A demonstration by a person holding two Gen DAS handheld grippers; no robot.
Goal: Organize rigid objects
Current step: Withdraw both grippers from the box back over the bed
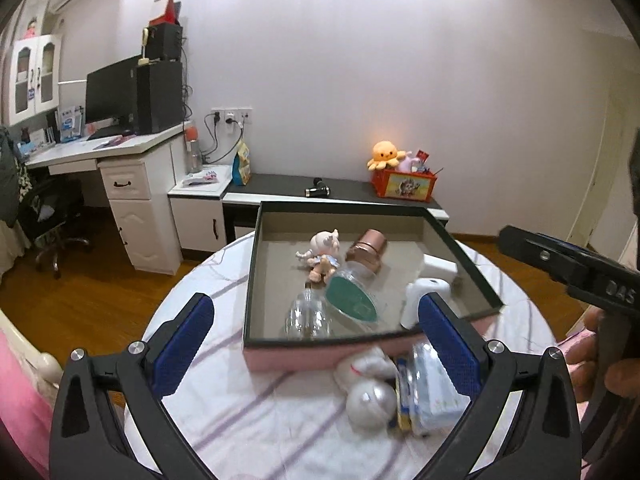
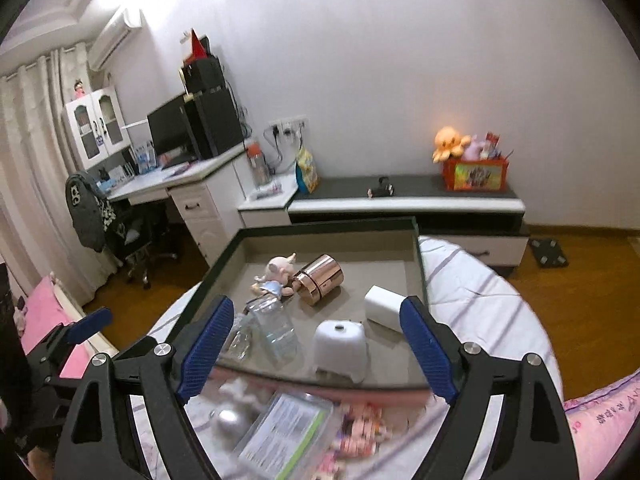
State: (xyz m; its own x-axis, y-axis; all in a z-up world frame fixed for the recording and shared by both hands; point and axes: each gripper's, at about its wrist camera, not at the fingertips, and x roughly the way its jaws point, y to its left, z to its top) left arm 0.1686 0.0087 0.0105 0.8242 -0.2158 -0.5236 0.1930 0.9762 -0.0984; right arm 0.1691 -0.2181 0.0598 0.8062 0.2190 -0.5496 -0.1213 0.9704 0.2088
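Blue ribbed pads are framing both views: the left hand-held gripper (image 1: pixel 316 328) is standing spread wide with nothing between its fingers, and the right hand-held gripper (image 2: pixel 316 344) is likewise released and empty, both hovering above the near edge of the round tabletop with a white, purple-striped cloth (image 1: pixel 224 412). Nearest on that cloth, outside the box, a pearly silver ball (image 1: pixel 370 404) is lying just beside a white soft toy (image 1: pixel 364 364) and a clear plastic packet with a printed card inside (image 2: pixel 288 428). Just beyond them a wide shallow box with pink outer wall and dark rim (image 1: pixel 320 354) is sitting on the tabletop. Inside it, at the near side, clear glass bottles (image 2: pixel 272 332) are lying on their sides, with a white rounded plastic device (image 2: pixel 340 344) to their right and a white rectangular block (image 2: pixel 382 308) farther right. Deeper in, a rose-gold metal cylinder (image 2: pixel 320 280) is lying tilted, touching a small pale doll figure (image 2: pixel 276 276) at its left. Far off, a low dark-topped cabinet (image 2: pixel 420 192) is standing against the wall, carrying a red box of toys (image 2: pixel 474 174).
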